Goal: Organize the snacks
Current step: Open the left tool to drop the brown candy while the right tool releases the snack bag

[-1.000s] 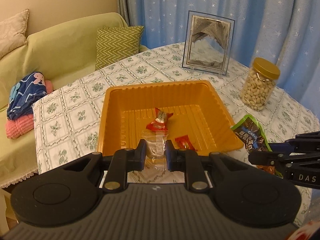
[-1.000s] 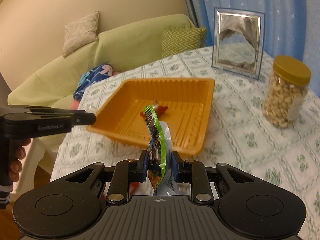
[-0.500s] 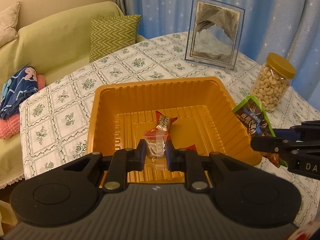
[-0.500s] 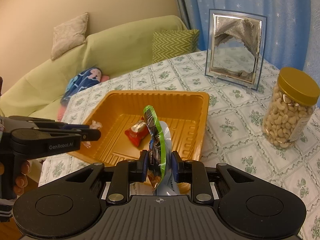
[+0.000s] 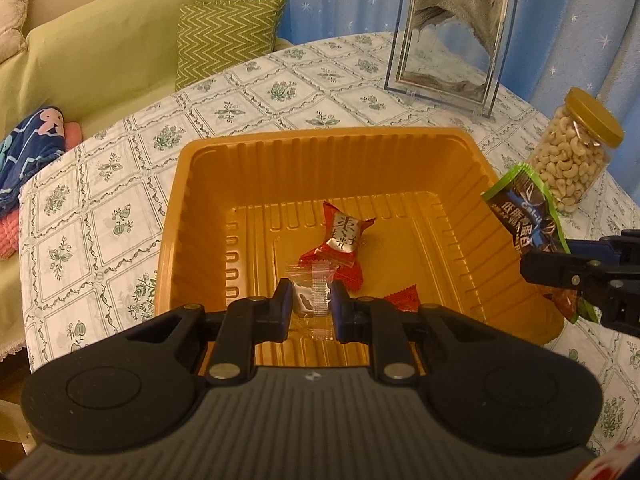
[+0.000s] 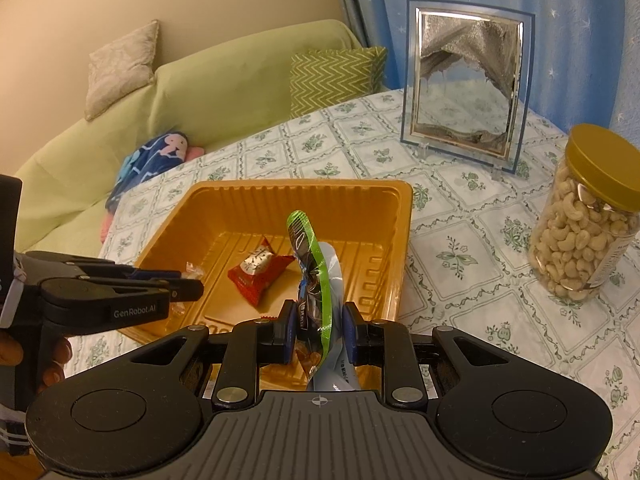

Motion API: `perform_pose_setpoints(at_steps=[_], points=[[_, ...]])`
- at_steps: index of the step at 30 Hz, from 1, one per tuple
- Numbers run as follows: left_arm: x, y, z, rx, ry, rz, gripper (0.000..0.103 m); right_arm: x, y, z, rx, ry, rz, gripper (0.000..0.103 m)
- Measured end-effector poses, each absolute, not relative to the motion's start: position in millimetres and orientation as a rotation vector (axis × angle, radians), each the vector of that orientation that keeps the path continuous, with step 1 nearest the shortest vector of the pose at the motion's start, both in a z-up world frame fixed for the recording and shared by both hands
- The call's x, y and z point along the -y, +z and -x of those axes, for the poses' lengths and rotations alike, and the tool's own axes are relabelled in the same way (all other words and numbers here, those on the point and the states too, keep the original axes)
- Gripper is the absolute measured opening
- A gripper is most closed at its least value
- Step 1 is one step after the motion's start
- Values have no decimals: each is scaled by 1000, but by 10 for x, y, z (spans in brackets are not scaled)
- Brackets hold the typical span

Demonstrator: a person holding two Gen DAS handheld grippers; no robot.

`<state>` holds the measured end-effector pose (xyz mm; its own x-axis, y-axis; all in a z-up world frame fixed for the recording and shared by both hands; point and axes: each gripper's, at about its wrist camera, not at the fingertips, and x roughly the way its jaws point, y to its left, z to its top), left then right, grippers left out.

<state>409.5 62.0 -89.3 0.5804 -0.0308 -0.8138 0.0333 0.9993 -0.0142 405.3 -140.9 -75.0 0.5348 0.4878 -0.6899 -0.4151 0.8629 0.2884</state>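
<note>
Tray [image 5: 176, 216] looms closer in both views than a second ago, so both snacks have travelled in over it. Left claw [image 5: 308, 307] pinches a clear candy [image 5: 310, 300] above the floor; right claw [image 6: 318, 330] grips a green-edged packet [image 6: 314, 272] over the near rim. Release looks next, joining the red sweets [image 5: 340, 238].

We see the tray [image 5: 192, 216] mid-surface [image 5: 120, 208], two wrapped candies [image 5: 340, 236] in it. Frame [image 5: 448, 36] stands behind the tray toward the far edge, nut jar [image 5: 572, 160] right of the tray, sofa [image 5: 92, 60] beyond the surface's left edge.
</note>
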Motion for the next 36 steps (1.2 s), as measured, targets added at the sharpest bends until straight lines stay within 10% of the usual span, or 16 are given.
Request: perform_pose_setpoints(at_steps=[29, 36], points=[[-921, -848, -4086, -961, -8, 33, 36, 1030, -971, -4549, -841, 511, -57, 25], [-848, -773, -3981, -952, -27, 46, 45, 1079, -851, -4374, -797, 530, -70, 60]])
